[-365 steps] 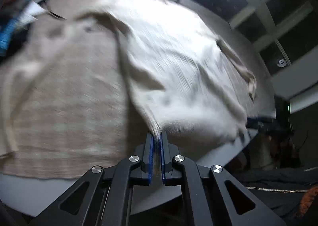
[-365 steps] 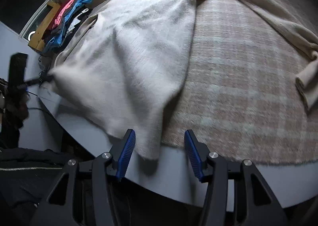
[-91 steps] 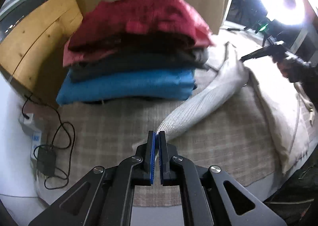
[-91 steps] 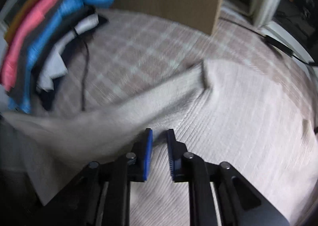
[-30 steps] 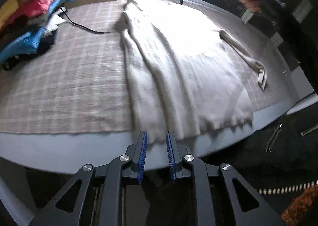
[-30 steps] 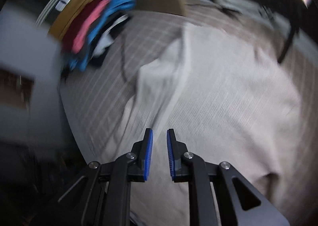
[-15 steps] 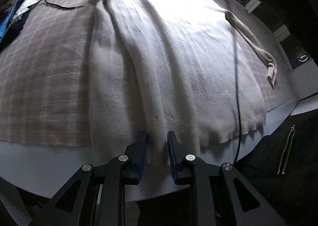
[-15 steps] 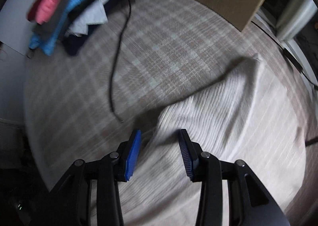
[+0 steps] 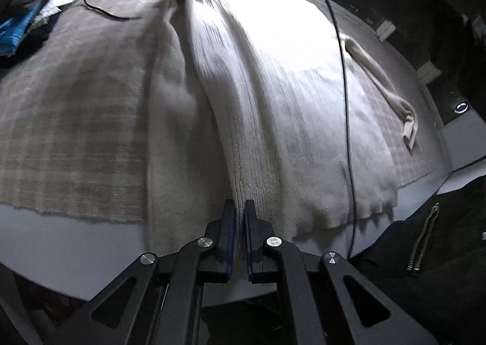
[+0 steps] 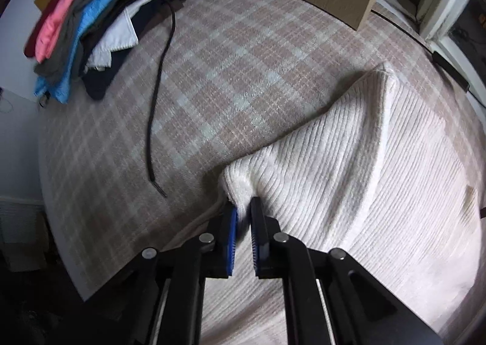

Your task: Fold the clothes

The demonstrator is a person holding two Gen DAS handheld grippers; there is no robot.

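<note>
The left gripper [image 9: 240, 208] has just clenched its jaws on the hem of the cream sweater [image 9: 273, 77], which spreads ahead across the desk [image 9: 60, 241]. The right gripper [image 10: 243, 208] has just clamped a bunched fold of it.

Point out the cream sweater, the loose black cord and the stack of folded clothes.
cream sweater [image 10: 379, 162], right wrist view, on the ribbed body.
loose black cord [image 10: 155, 96], right wrist view, mid-length on the plaid cover.
stack of folded clothes [image 10: 88, 20], right wrist view, on the blue layer.
</note>
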